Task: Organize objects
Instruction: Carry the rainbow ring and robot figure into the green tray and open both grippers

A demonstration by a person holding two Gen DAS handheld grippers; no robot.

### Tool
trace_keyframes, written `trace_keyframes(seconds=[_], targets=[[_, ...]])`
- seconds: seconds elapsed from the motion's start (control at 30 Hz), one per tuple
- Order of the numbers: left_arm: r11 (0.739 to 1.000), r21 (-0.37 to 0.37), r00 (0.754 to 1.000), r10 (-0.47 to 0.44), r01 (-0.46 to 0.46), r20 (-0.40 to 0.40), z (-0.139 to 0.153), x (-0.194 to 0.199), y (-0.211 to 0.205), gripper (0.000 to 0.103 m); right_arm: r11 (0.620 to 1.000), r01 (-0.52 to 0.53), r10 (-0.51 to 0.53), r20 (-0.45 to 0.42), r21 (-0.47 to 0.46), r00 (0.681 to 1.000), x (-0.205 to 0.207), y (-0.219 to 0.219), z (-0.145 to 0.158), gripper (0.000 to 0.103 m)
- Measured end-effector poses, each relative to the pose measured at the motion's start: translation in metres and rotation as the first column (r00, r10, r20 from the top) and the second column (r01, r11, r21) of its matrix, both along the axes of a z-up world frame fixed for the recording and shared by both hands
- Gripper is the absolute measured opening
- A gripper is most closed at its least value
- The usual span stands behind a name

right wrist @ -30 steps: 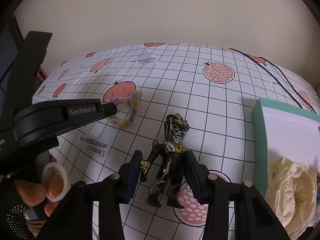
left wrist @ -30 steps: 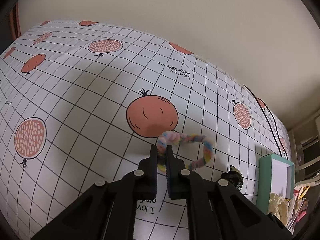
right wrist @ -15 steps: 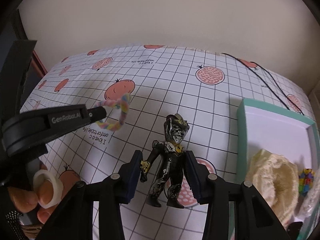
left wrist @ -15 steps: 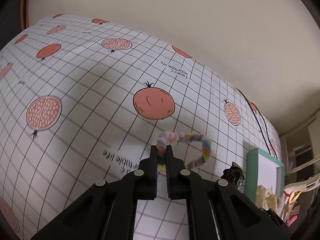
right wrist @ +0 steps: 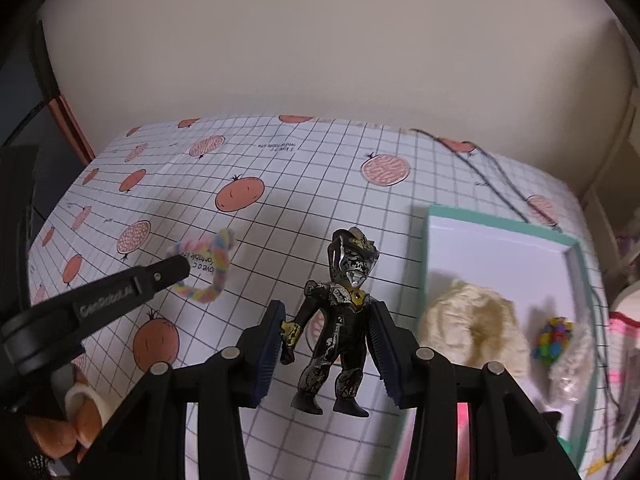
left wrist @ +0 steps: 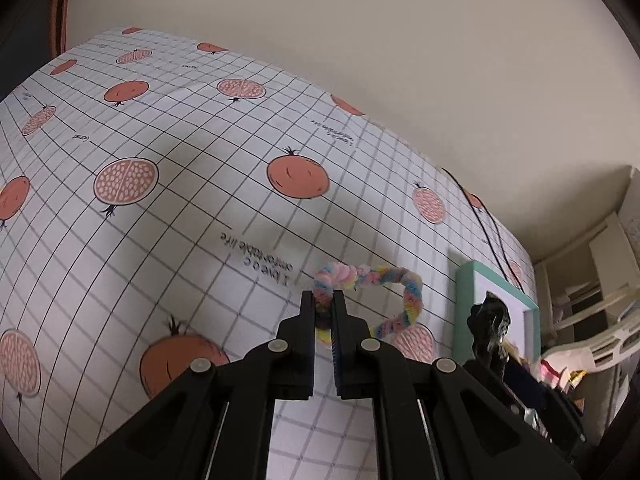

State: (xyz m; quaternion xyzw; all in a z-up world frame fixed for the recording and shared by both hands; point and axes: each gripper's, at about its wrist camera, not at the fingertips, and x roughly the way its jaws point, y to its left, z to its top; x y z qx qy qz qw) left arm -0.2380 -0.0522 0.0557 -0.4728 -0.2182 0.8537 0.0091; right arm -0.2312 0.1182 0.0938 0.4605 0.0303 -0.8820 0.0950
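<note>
Beige wall stands behind a table covered in a grid cloth printed with pomegranates. From the left wrist, the left tongs are clamped on a pastel fuzzy wire heart, held above the cloth short of the teal tray at the table's right edge; a dark toy's head shows beside it.

From the right wrist, the right tongs grip a black toy figure by its arms, upright and just left of the teal tray. Inside the tray lie a cream crocheted piece, a small multicoloured cluster and something pale I cannot make out.

So the tidying looks partly done: some things are in the tray, two are in hand and not yet set down there.
</note>
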Motion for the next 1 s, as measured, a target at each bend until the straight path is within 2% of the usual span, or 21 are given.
trace_keyframes(seconds=[0.27,0.7,0.87,1.0], targets=[[0.999,0.008,0.998,-0.047,0.047,-0.04,0.024,0.033,0.019,0.007,1.0,0.028,-0.027,-0.027,0.011,0.999,0.033,0.015,0.021,0.047],[0.986,0.046,0.985,-0.157,0.161,-0.076,0.042,0.087,0.063,0.007,0.993,0.113,-0.113,-0.023,-0.027,0.993,0.082,0.055,0.027,0.047],[0.978,0.041,0.976,-0.199,0.204,-0.091,0.046,0.1,0.082,0.007,0.989,0.145,-0.146,-0.022,-0.024,0.989,0.096,0.075,0.028,0.047],[0.972,0.07,0.972,-0.217,0.224,-0.09,0.044,0.107,0.095,0.007,0.984,0.175,-0.176,-0.009,-0.028,0.984,0.104,0.092,0.026,0.047]])
